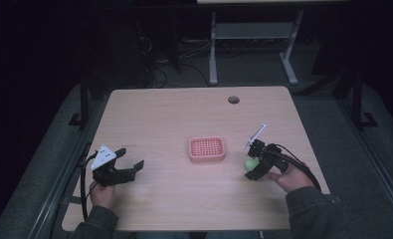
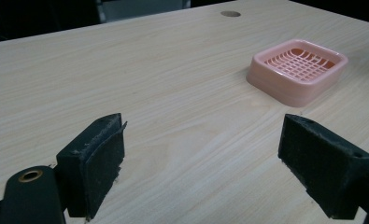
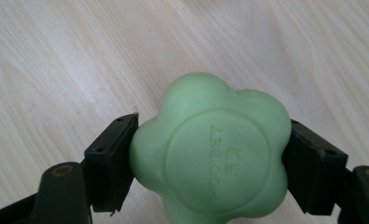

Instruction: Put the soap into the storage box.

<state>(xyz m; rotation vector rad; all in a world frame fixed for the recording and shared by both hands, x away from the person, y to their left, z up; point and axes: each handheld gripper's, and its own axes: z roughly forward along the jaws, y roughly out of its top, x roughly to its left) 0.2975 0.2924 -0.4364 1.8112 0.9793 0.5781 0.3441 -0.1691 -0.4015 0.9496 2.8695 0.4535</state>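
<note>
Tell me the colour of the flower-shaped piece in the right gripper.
Pale green soap; clearest in the right gripper view.

A light wood-grain desk (image 1: 174, 119) with rounded corners spans the middle of the high view, with a round cable hole (image 1: 233, 99) near its far edge, right of centre. Beyond it, at the top of the frame, a grey metal table frame (image 1: 253, 42) stands on a dark floor (image 1: 333, 109), with loose cables (image 1: 174, 59) to its left.
</note>
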